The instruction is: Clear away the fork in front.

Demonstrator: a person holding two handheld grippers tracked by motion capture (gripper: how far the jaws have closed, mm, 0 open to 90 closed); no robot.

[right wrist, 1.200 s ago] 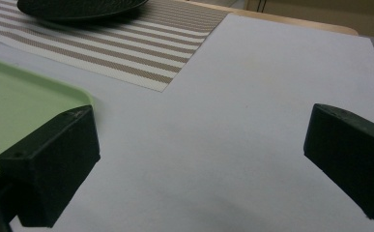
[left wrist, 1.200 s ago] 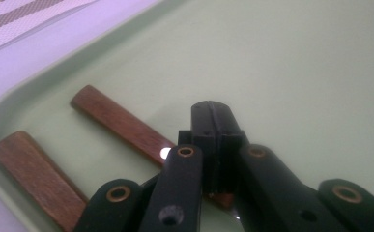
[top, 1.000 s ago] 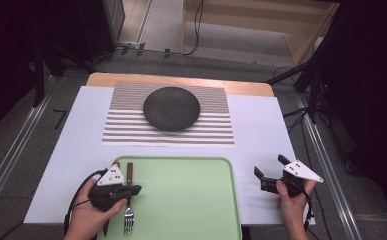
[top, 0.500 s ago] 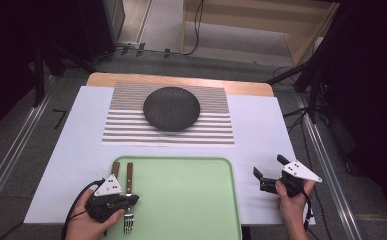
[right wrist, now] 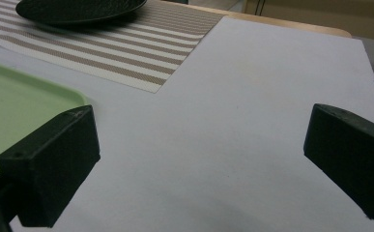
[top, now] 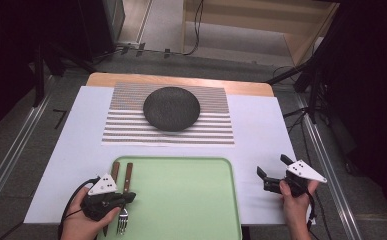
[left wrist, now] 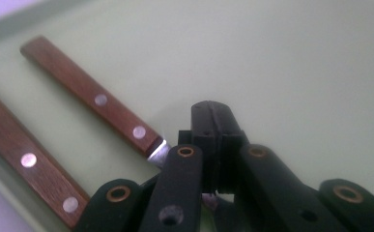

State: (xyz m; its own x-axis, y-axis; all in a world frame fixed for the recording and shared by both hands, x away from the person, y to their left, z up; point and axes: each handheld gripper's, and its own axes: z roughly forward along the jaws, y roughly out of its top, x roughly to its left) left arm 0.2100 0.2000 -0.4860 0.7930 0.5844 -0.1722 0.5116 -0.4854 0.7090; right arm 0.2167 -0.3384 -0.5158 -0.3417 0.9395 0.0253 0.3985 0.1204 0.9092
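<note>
At the left edge of the green tray (top: 181, 200) lie a fork (top: 127, 176) and a knife (top: 115, 171), both with wooden handles. My left gripper (top: 123, 198) rests across the fork's neck, above its tines. In the left gripper view the jaws (left wrist: 209, 137) are pressed together where the metal neck leaves the fork handle (left wrist: 95, 99). The knife handle (left wrist: 30, 162) lies alongside, at the left. My right gripper (top: 273, 167) is held over the white table right of the tray. It stands open (right wrist: 199, 164) with nothing between its fingers.
A dark round plate (top: 171, 108) sits on a striped placemat (top: 211, 130) at the back of the white table top (top: 261, 130). In the right gripper view the plate (right wrist: 78, 9) and the tray's corner (right wrist: 25, 96) lie to the left. Dark floor and cables surround the table.
My left gripper has drawn back toward the near edge along the fork, which uncovers the knife handle, and now sits at the fork's neck. The right gripper has barely moved.
</note>
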